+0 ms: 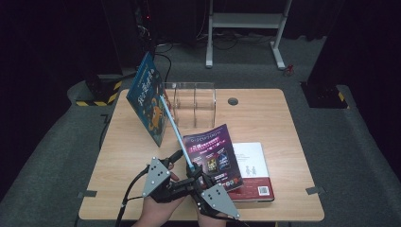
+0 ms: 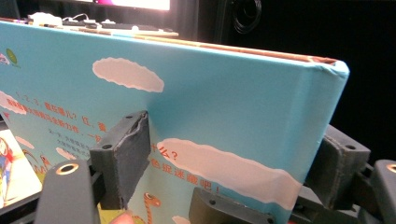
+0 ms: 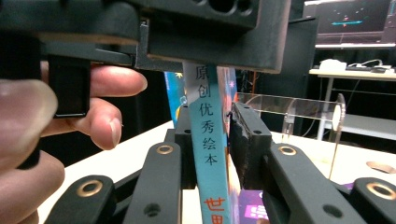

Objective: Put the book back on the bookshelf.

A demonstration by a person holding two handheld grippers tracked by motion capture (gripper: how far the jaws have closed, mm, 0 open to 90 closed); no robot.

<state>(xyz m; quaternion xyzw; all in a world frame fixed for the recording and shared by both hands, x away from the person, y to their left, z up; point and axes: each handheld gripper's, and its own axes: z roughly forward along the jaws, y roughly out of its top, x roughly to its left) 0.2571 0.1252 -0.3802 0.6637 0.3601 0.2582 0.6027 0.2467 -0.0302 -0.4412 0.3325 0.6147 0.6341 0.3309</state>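
Note:
A large blue picture book stands tilted above the table's left half, its light-blue spine running down to both grippers at the front edge. My left gripper holds it near the lower corner. In the left gripper view one pad presses on the sky-blue cover and the other jaw sits behind the book's edge. My right gripper is shut on the spine, which runs up between its two jaws. The left gripper and the person's fingers cross just above it.
A purple magazine lies on a white book at the front right of the wooden table. A clear acrylic rack stands at the back middle, beside a cable hole. A white stand is behind the table.

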